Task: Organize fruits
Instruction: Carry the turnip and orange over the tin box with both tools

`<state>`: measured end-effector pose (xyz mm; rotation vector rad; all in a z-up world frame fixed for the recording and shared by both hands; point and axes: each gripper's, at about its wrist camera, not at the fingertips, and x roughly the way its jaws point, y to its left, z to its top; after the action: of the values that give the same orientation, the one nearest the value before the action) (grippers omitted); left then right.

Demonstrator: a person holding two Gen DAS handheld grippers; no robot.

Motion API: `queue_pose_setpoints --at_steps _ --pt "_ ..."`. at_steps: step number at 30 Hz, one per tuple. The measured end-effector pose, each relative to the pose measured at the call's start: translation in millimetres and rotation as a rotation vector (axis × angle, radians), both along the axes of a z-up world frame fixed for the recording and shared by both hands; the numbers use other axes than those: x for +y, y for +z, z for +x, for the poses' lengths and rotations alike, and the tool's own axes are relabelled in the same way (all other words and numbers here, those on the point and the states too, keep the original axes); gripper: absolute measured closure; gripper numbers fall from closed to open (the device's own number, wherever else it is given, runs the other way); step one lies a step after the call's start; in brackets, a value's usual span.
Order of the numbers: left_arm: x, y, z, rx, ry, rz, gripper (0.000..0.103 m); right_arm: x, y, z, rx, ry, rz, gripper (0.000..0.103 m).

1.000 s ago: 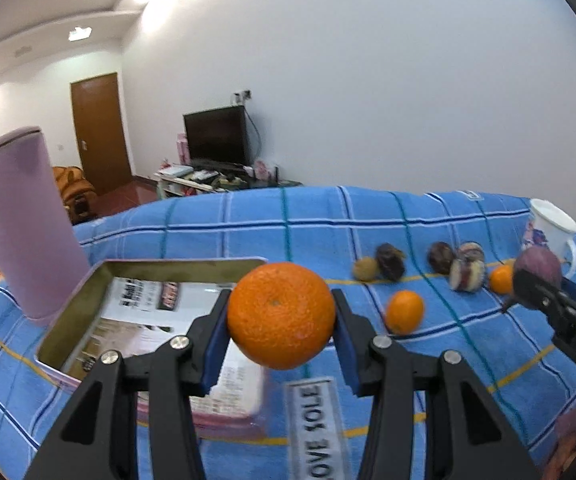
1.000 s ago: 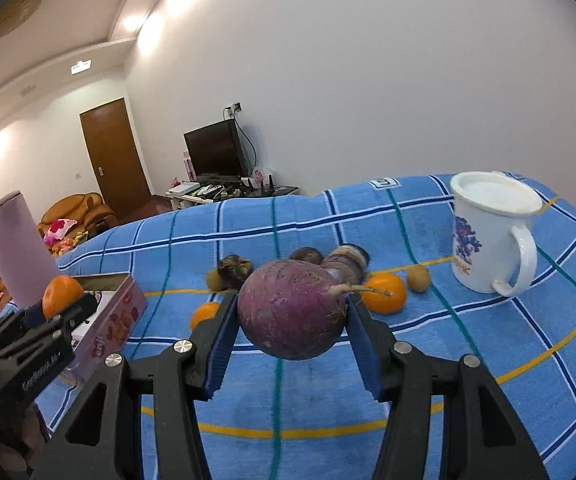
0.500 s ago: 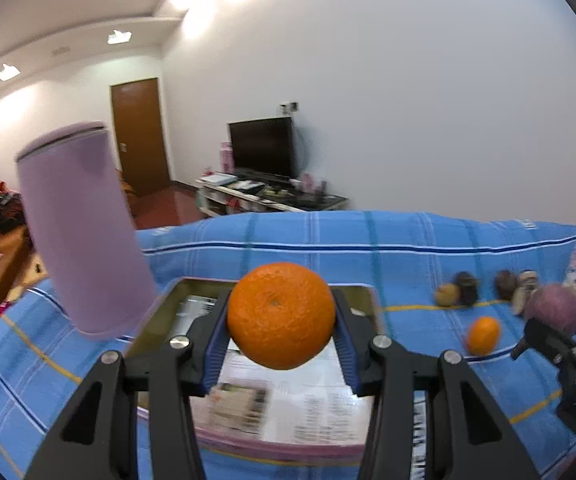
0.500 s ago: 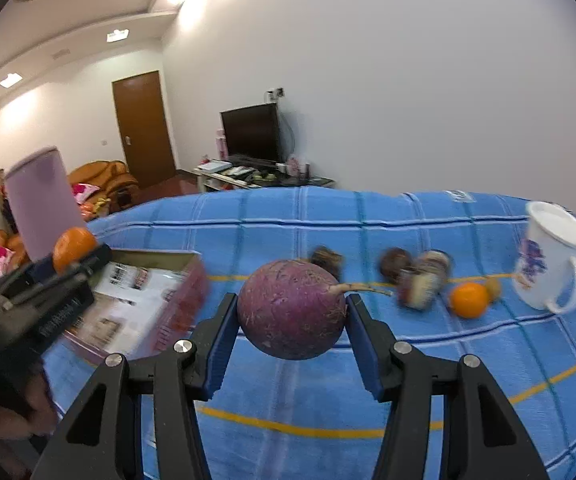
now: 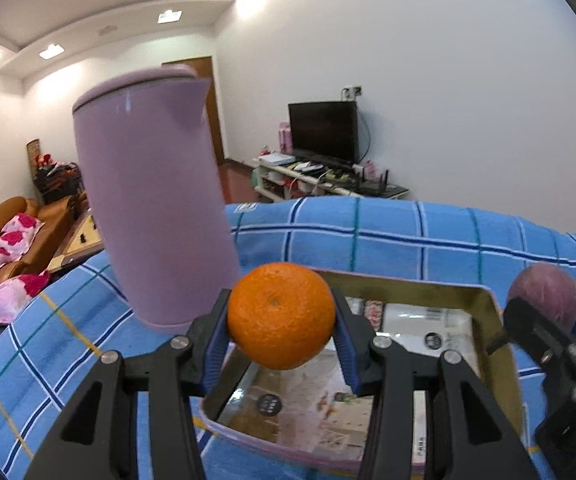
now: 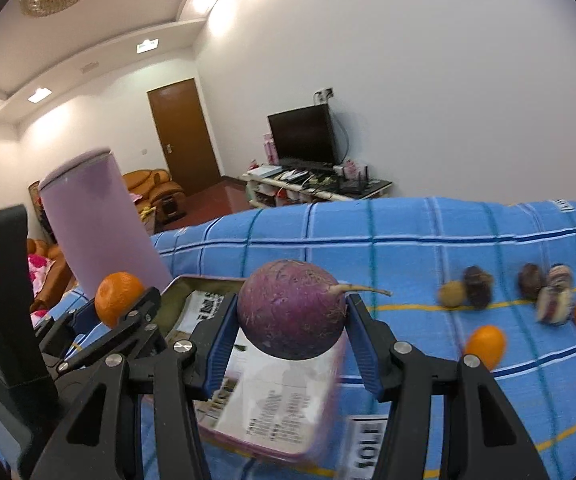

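Your left gripper (image 5: 281, 334) clamps the round orange tangerine (image 5: 281, 316) over the shallow gold-rimmed tin tray (image 5: 492, 312); your right gripper (image 6: 292, 334) pinches the firm purple radish-like root (image 6: 291, 310) — probably heavier, so hold mid-body.

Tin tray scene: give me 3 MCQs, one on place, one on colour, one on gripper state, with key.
1. Where is the tin tray?
A. beside the purple jug
B. on the TV stand
C. on the sofa

2. What colour is the fruit in the left gripper?
A. green
B. orange
C. purple

3. What state is the right gripper in?
A. open, empty
B. shut on a mug
C. shut on the purple round fruit

Key: A, tray sits next to the jug on the cloth; B, an orange; C, pads press its sides.
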<state>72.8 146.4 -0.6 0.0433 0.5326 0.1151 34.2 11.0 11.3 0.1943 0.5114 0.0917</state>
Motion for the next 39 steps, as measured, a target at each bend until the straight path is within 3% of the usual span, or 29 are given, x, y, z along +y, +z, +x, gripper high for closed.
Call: queue_pose_setpoints --at_steps 6,14,23,36,39 --pt "1.3 -13.7 8.5 0.057 0.014 0.014 0.054 0.4 -18.2 10.5 0.059 0.029 0.002 0.048" --pt "-0.3 -20.2 13.4 0.094 0.035 0.038 0.054 10.3 -28.0 18.3 0.100 0.059 -0.072 0.048" --pt "7.0 -23.7 18.2 0.136 0.048 -0.002 0.055 18.5 -31.2 19.2 0.130 0.102 -0.120 0.047" --pt "7.6 -22.4 16.6 0.133 0.041 -0.011 0.054 9.5 -31.1 16.6 0.134 0.179 -0.049 0.046" --pt "7.3 -22.0 15.8 0.131 0.039 -0.011 0.054 4.8 -24.2 9.9 0.101 0.177 -0.022 0.039"
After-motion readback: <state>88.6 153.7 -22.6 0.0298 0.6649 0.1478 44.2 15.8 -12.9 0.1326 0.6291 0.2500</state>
